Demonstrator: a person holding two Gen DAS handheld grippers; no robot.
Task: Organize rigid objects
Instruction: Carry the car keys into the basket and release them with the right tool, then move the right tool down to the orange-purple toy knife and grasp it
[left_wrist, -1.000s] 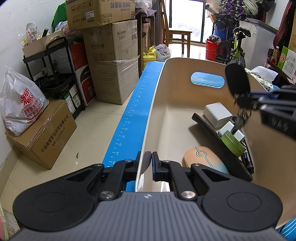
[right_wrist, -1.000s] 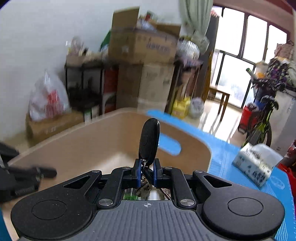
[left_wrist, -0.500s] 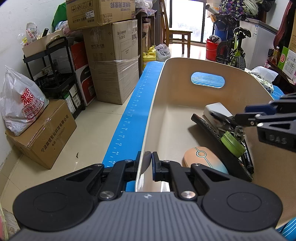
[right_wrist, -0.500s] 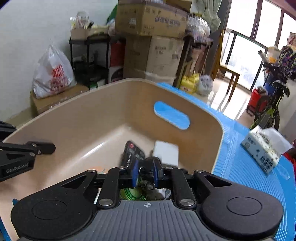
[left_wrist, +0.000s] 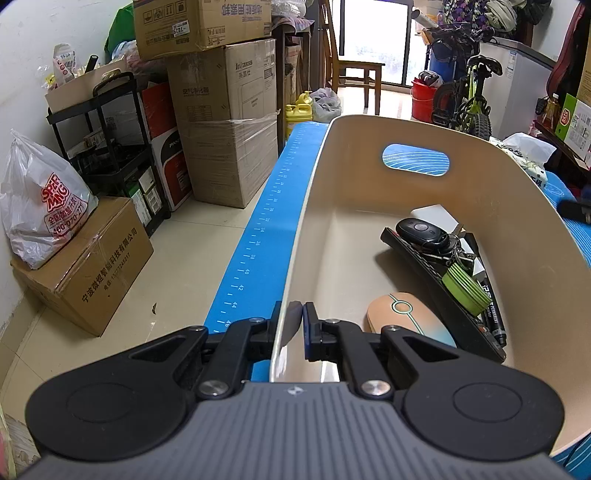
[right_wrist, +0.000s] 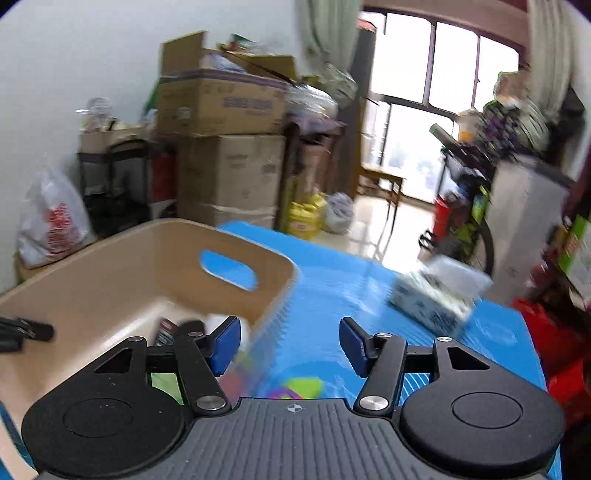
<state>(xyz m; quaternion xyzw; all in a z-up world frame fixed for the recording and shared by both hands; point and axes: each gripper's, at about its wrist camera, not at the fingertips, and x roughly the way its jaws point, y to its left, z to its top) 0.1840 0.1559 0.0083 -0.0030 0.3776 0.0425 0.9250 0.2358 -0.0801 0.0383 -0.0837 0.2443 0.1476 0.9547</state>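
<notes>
While the left gripper (left_wrist: 297, 325) has its fingers pinched narrow on the near rim of the beige bin (left_wrist: 317, 206), the main risk sits there — a thin, smooth, glossy plastic wall held at one point, so any twist or lift could tip the bin or let the rim slide out of the pads. The bin is a rounded tub w/ an oval handle cut-out in the far wall, resting on the blue ribbed mat that covers the bench (right_wrist: 332, 280), close to the bench's left edge; a shove that way might push it over the side.

The right gripper (right_wrist: 290, 341) has its fingers spread wide, holding nothing, above the mat just outside the bin's right wall. That view is motion-blurred, and a bright multicoloured piece beneath the fingers can't be identified. A hurried pick could clip the bin wall.

Inside the bin, along the right wall: a flat black remote (left_wrist: 436, 280) leaning tilted, w/ the glossy black car key (left_wrist: 421, 229) and its metal key bunch lying on top — slick on slick, so they could slip down. Near them, a smooth peach mouse (left_wrist: 402, 317), a ridged green round lid (left_wrist: 463, 288), a white charger block (left_wrist: 436, 214), and a black marker (left_wrist: 493, 314).
</notes>
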